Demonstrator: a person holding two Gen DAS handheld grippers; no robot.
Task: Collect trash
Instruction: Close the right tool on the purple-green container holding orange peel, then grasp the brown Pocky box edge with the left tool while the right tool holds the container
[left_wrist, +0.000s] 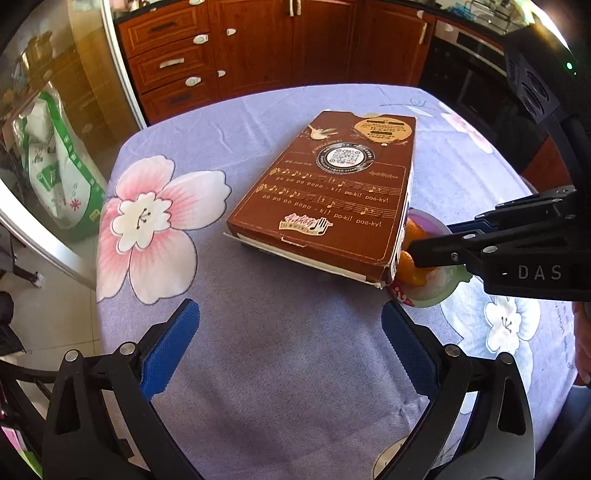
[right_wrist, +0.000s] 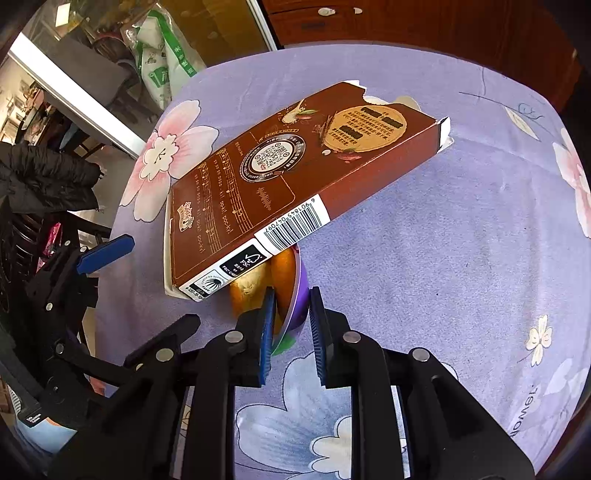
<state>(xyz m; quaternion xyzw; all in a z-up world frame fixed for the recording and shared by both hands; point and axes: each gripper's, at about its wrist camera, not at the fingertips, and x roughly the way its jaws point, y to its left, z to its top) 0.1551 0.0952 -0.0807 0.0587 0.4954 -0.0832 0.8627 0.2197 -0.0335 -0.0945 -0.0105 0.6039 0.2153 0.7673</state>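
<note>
A brown snack box (left_wrist: 325, 195) lies on the lavender flowered tablecloth (left_wrist: 258, 369), its near right corner propped on a small cup (left_wrist: 436, 291). The purple-rimmed cup (right_wrist: 300, 291), holding orange peel (right_wrist: 284, 273), is tipped on its side. My right gripper (right_wrist: 293, 295) points steeply down with its blue pads shut on the cup's wall, one inside and one outside. In the left wrist view the right gripper (left_wrist: 432, 242) reaches in from the right. My left gripper (left_wrist: 291, 314) hovers open over bare cloth just in front of the box, nothing between its fingers.
Wooden kitchen cabinets (left_wrist: 258, 44) stand beyond the table's far edge. A green-and-white bag (left_wrist: 62, 166) leans behind a glass door at the left. A black jacket (right_wrist: 44, 177) hangs over a chair left of the table. A person's hand (left_wrist: 583, 350) shows at the right edge.
</note>
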